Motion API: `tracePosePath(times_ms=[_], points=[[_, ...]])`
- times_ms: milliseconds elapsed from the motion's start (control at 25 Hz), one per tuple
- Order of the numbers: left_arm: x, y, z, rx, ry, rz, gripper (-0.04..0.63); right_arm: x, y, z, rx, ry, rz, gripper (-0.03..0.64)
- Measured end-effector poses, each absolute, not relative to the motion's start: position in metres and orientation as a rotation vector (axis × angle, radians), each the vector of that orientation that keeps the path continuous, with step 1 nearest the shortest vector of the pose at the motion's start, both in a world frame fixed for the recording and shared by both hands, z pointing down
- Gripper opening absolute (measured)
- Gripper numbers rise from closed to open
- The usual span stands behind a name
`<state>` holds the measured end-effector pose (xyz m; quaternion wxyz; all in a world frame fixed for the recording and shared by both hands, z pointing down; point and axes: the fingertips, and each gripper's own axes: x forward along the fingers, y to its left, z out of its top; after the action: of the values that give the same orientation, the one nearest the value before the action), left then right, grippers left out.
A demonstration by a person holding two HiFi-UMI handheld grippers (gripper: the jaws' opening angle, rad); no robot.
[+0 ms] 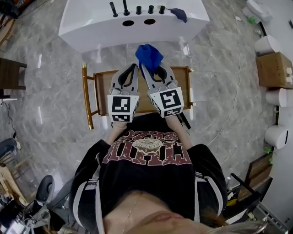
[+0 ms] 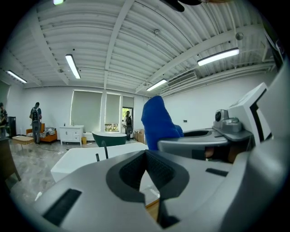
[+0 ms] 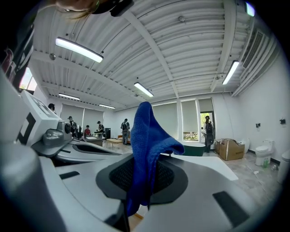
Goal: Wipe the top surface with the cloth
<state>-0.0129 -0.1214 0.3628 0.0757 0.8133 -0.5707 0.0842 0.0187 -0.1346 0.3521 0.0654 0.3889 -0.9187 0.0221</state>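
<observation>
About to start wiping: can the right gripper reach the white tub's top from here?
Probably yes: the right gripper, shut on the cloth, sits just short of the tub top, with nothing standing between them.

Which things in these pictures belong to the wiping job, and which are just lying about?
Belong to the job:
- blue cloth, pinched in the right tongs
- white bathtub top, the surface to wipe

Lying about:
- cardboard box
- wooden stand
- second blue cloth on the tub's rim
- left tongs, shut and empty
</observation>
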Motion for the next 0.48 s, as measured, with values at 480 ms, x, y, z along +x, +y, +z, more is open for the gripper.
tracePosePath(times_ms=[480], points=[[0.012, -0.116, 0.346, 2.546, -1.685, 0.279, 0.048, 0.037, -0.130, 0.348, 1.232, -2.755, 0.065, 0.075]])
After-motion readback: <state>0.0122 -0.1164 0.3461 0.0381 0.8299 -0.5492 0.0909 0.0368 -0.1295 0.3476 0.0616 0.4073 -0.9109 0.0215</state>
